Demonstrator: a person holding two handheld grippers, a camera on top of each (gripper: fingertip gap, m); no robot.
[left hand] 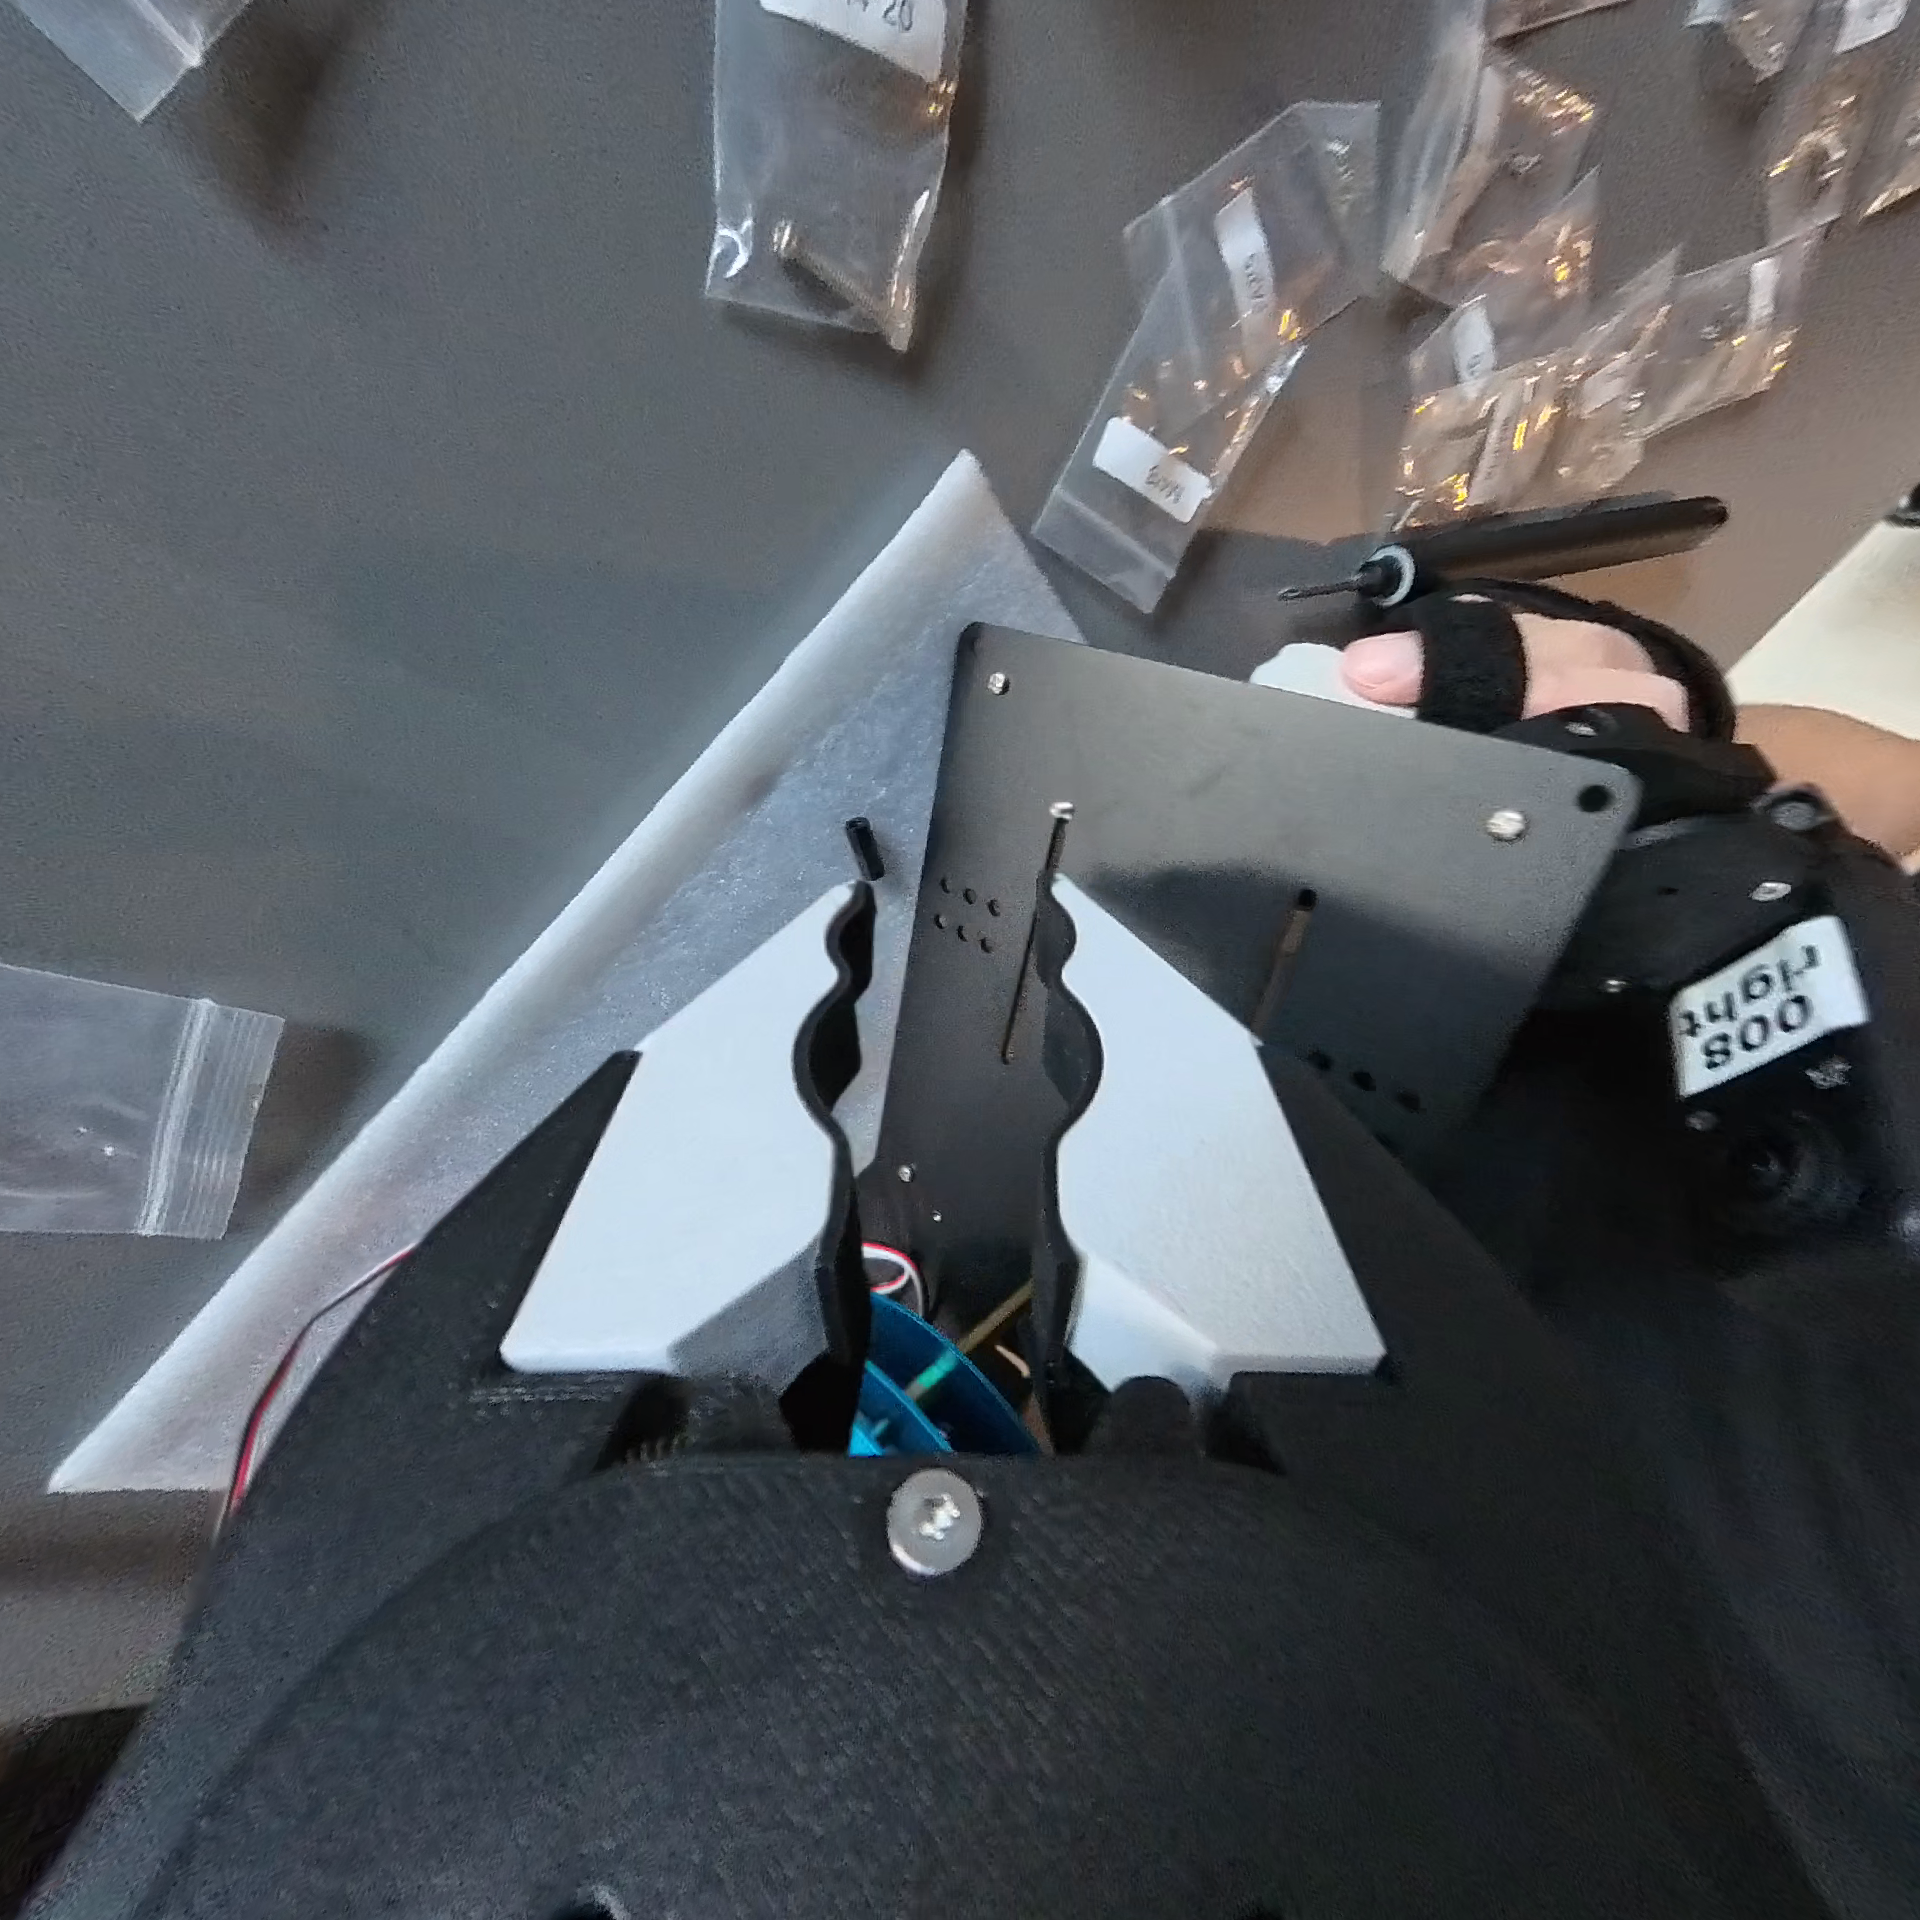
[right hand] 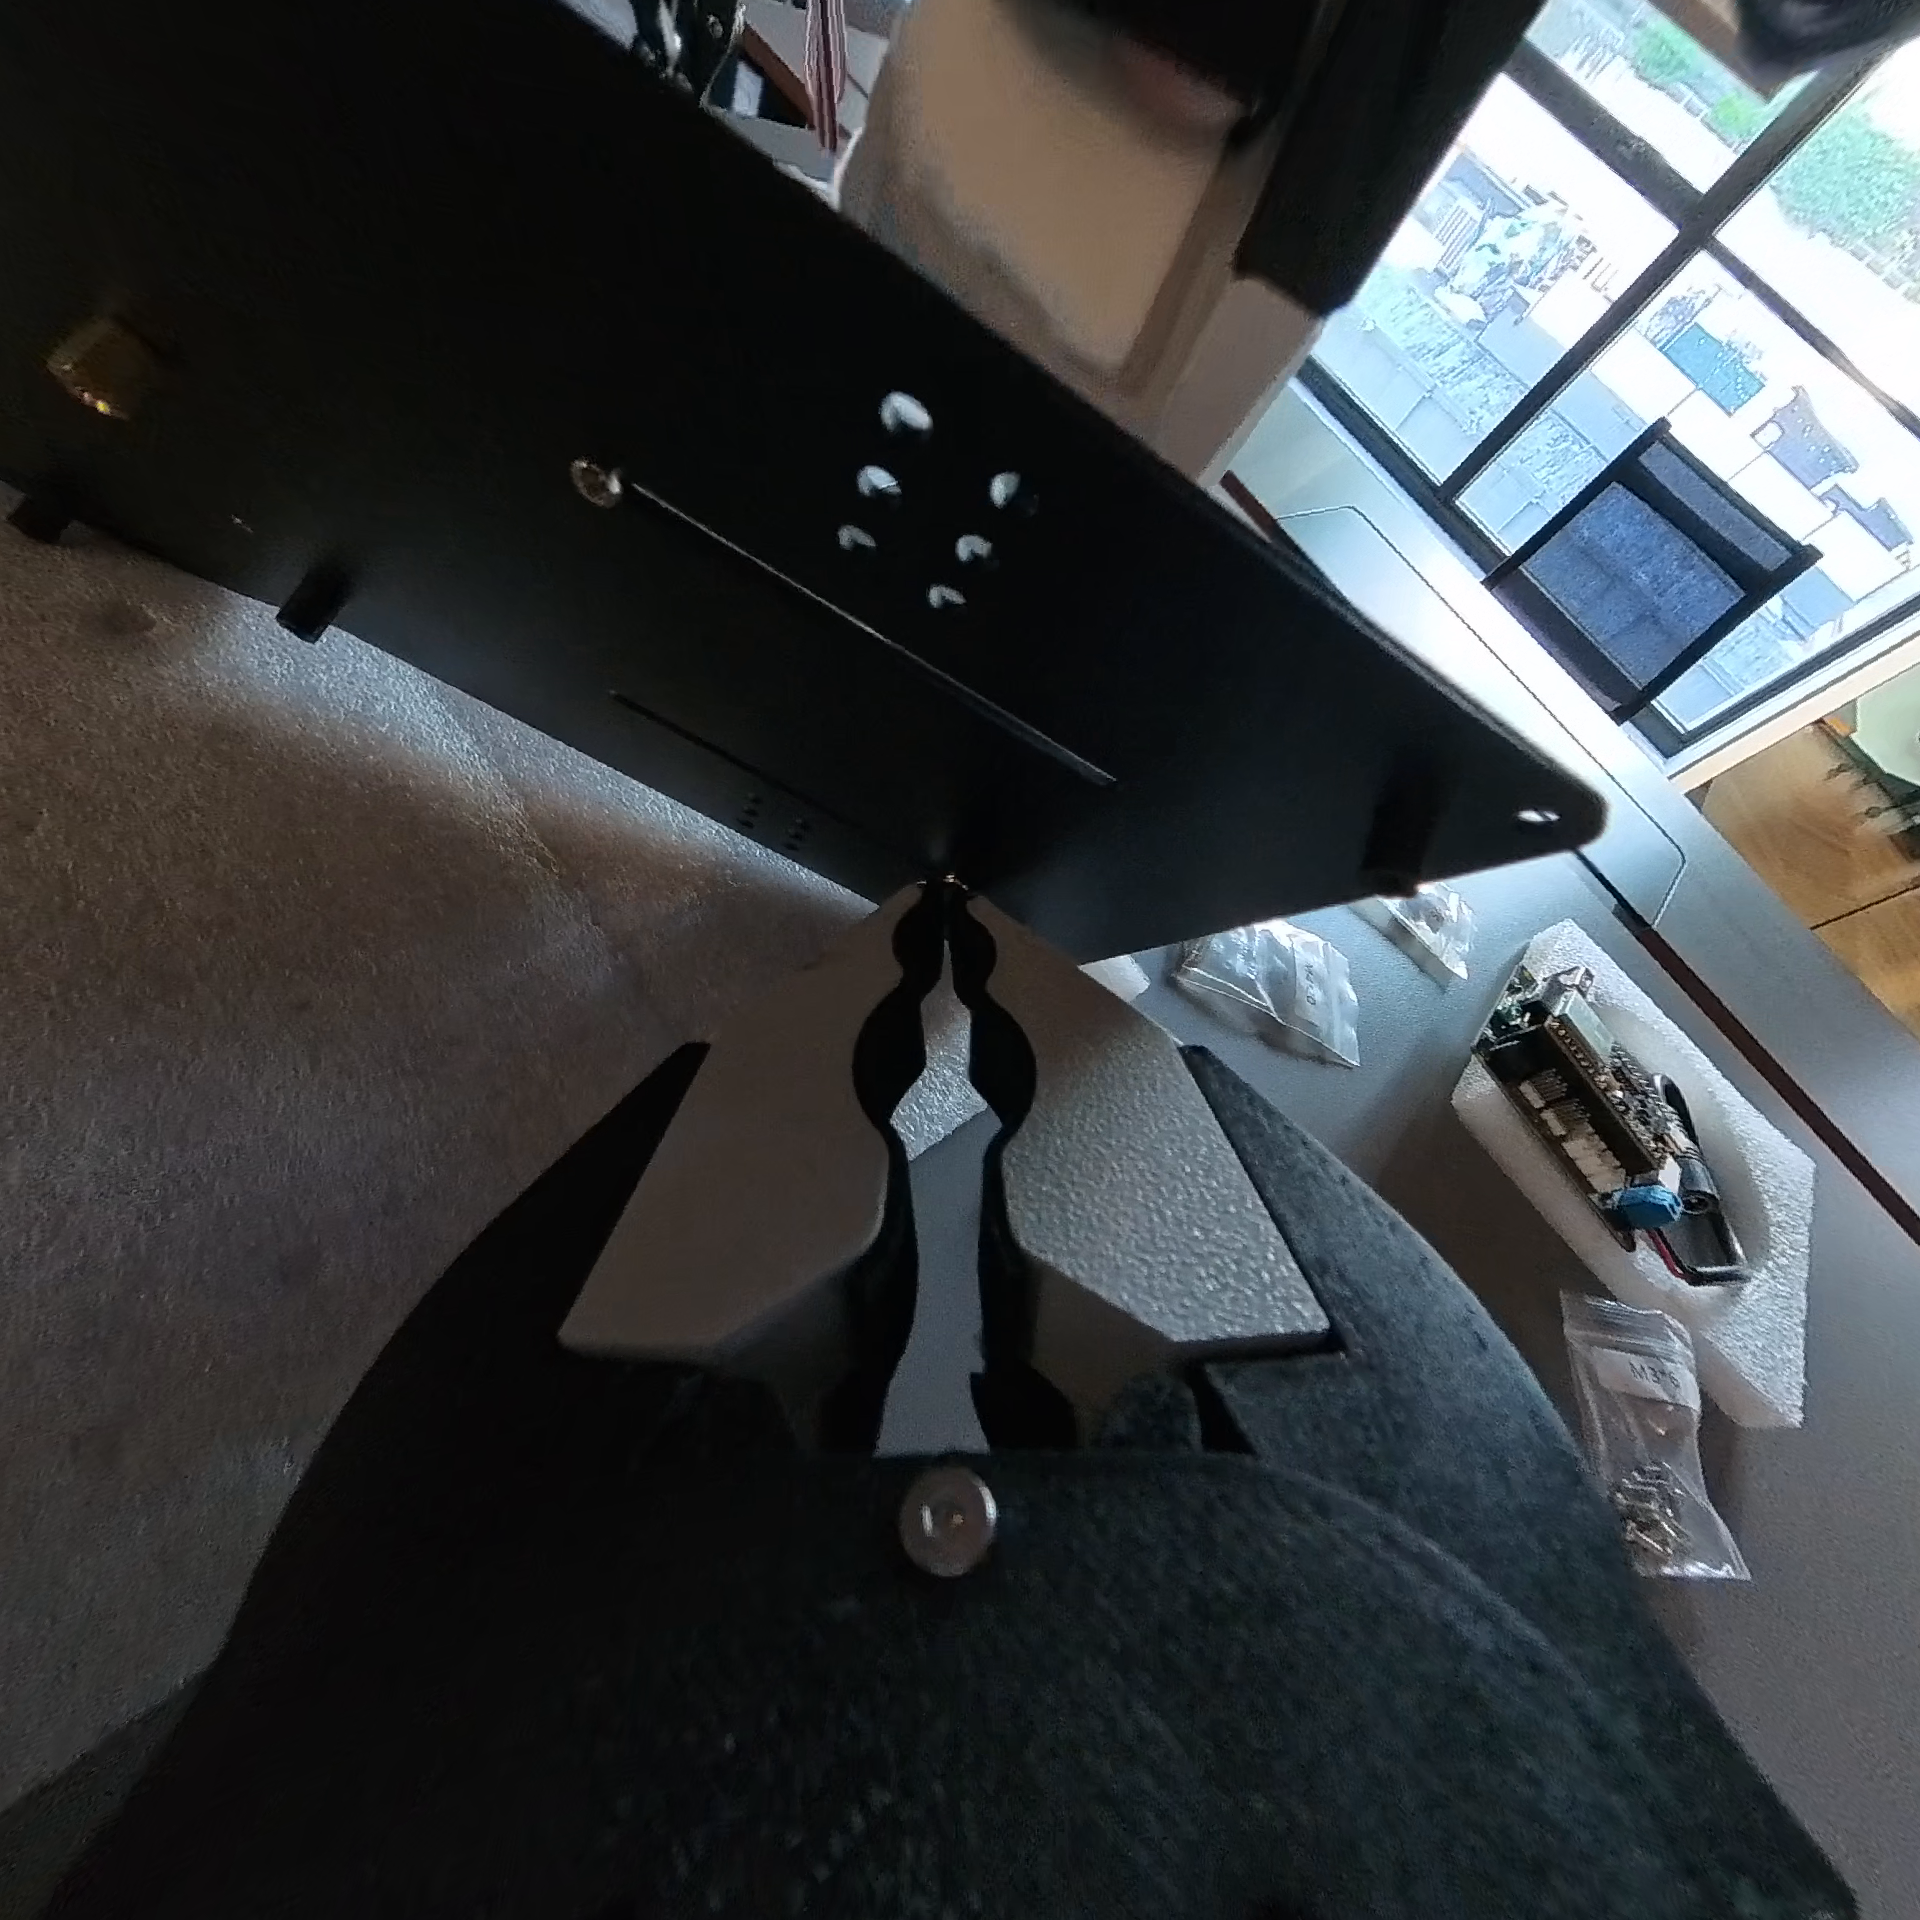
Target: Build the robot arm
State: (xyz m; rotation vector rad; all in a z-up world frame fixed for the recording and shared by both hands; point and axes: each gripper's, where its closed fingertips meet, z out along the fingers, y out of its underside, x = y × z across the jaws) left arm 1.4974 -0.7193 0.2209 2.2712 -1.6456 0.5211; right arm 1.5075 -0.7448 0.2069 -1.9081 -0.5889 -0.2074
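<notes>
My left gripper [left hand: 956,894] has its jaws set on either side of a black metal plate assembly [left hand: 1247,790] and holds it tilted above a white foam sheet [left hand: 727,831]. The plate has screws, slots and a cluster of small holes. A blue wheel [left hand: 914,1392] and wires show between the fingers near the palm. My right gripper [right hand: 951,920] is almost fully shut on a small brass part [right hand: 951,883] at the lower edge of the same plate [right hand: 520,364]. It also shows in the left wrist view [left hand: 1714,997], held by a gloved hand [left hand: 1455,665].
A black screwdriver [left hand: 1538,545] lies beyond the hand. Several clear bags of hardware [left hand: 1153,447] are scattered on the dark table [left hand: 416,416]. In the right wrist view a circuit board [right hand: 1579,1122] rests on white foam, with a screw bag [right hand: 1642,1434] beside it and windows behind. The left gripper's tips are roughly 4 cm from the right gripper's. The right tips stand about 20 cm off the black screwdriver [left hand: 1538,545].
</notes>
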